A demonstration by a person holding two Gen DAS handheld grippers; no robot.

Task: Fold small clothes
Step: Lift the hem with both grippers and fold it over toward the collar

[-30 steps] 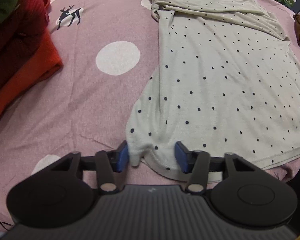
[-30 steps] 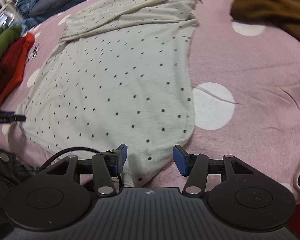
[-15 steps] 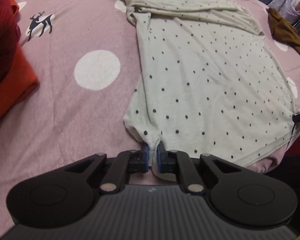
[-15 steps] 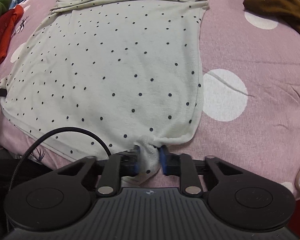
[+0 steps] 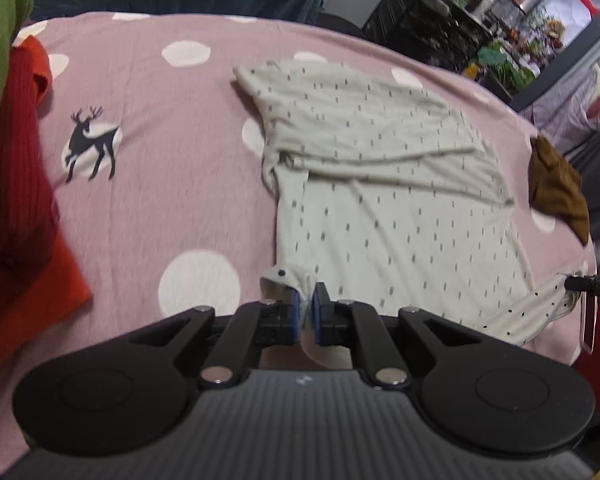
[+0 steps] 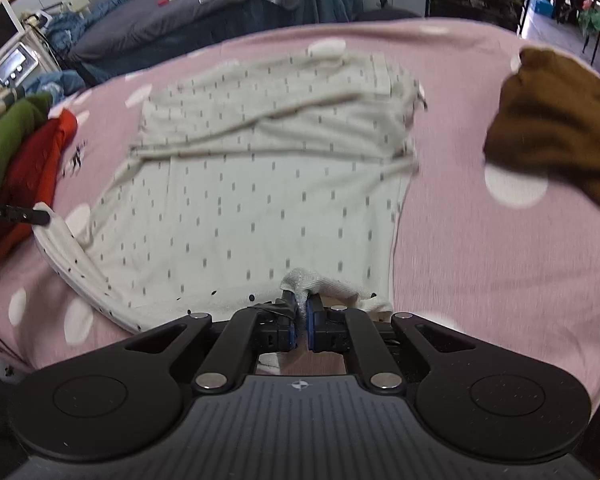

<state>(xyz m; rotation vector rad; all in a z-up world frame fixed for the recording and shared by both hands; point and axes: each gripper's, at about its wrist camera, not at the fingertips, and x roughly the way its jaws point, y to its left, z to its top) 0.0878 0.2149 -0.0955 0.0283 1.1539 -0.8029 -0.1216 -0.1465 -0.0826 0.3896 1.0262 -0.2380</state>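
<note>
Straight ahead of both claws, the cream, dark-dotted knit top [image 5: 400,216] stretches away across the pink, white-spotted bedsheet [image 5: 172,208], its long axis running from the pinched hem to a far end already doubled over in soft creases. The left claw [image 5: 307,314] is clamped on the near left corner of the hem, a small tuft of cloth bulging above its blue pads; the right claw [image 6: 300,322] is clamped on the near right corner, its jaws having just been closing on the cloth between them. Each claw sits at its own corner, so neither is nearer; the stretch of hem between them sags and lifts off the sheet, and the coming move looks to be carrying that edge forward over the body toward the far fold.

The knit is thin, limp and slightly fuzzy, and seems apt to drape and wrinkle rather than hold a crease. Far to the left of the left claw lies a stack of ribbed red, orange and green garments [image 5: 16,184]. Off to the right of the right claw, a crumpled brown cloth [image 6: 556,132] rests on the sheet, well apart from the top.
</note>
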